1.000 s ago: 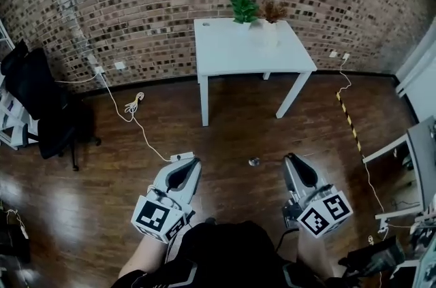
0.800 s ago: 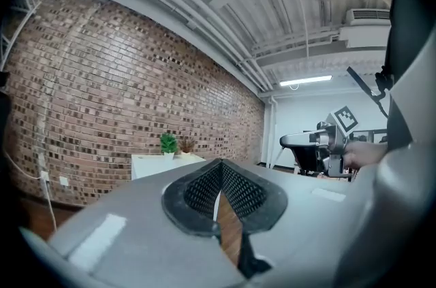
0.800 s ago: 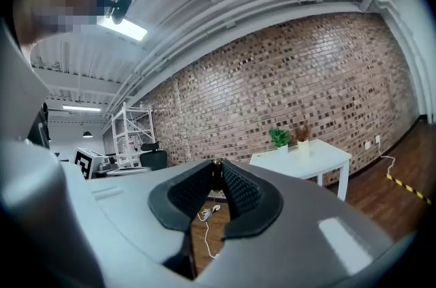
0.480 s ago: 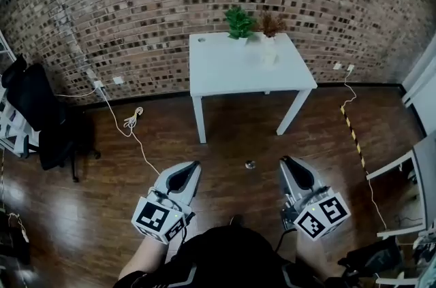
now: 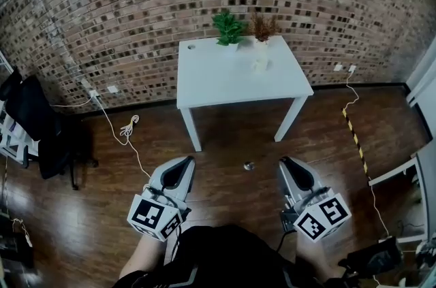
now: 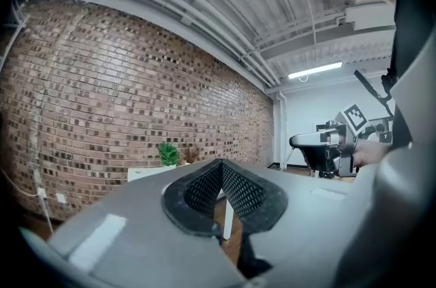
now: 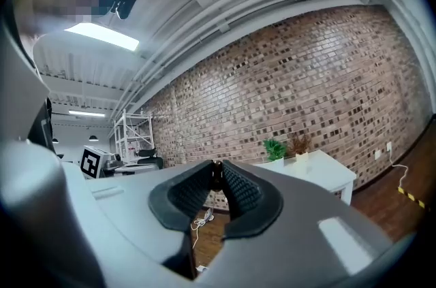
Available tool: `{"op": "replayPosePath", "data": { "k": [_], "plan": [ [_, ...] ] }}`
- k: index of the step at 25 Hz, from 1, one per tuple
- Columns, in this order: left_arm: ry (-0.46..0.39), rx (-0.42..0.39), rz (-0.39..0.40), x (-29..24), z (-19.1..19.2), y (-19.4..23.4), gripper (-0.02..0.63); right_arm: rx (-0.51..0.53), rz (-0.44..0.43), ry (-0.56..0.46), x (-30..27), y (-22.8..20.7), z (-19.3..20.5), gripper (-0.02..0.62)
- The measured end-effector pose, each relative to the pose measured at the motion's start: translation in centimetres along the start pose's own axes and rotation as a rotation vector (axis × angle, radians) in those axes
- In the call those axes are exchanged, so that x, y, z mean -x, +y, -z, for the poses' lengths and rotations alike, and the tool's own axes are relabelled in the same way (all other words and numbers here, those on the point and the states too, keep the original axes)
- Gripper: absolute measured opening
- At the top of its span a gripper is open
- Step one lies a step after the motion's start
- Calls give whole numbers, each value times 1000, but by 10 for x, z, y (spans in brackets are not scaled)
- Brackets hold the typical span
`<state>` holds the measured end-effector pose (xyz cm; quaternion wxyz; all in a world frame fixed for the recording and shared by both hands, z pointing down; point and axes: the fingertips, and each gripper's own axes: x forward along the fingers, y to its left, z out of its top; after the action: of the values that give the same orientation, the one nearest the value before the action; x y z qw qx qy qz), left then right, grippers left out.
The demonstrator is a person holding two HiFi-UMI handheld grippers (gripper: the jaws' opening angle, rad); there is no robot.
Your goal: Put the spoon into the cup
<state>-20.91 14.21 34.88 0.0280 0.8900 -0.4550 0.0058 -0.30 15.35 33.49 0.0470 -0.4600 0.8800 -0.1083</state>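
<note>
Both grippers point level toward a white table (image 5: pixel 225 79) that stands against a brick wall (image 5: pixel 136 1), well apart from them across a dark wooden floor (image 5: pixel 225 137). The left gripper (image 5: pixel 189 159) has its jaws together: in its own view the ribbed pads (image 6: pixel 238 188) meet at the tips and nothing is between them. The right gripper (image 5: pixel 287 160) is nearly closed, and in its own view the tips pinch a thin dark thing (image 7: pixel 215 174). It is too small to tell whether that is the spoon. The cup (image 5: pixel 261 65) is on the table, toward the back and right of the middle. It stands just in front of a dried plant (image 5: pixel 262 26), and a green plant (image 5: pixel 227 26) is beside that one on the left. Whether anything is in the cup cannot be seen from here. On the floor between the grippers and the table lies a small round thing (image 5: pixel 249 165). At the left edge there is a black chair (image 5: pixel 37 123), and a pale cable (image 5: pixel 128 126) runs from the wall across the boards toward the left gripper.
</note>
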Motion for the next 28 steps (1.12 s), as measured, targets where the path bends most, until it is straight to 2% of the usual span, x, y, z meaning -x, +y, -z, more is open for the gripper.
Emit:
{"op": "replayPosePath", "data": {
  "k": [10,16,23,28],
  "plan": [
    [30,13,2,-67,-2,21,-6,-12,6,6,-44,-56,-8,52],
    [19,25,11,-106,-4,70,-6,-3,33,22,-95,-78,-12,52],
    [5,44,76,-160,-10,115,-6,1,70,29,-161,-105,-28,52],
    [31,57,86,-192,4,149,-6,3,95,35,-195,-124,-26,52]
  ]
}}
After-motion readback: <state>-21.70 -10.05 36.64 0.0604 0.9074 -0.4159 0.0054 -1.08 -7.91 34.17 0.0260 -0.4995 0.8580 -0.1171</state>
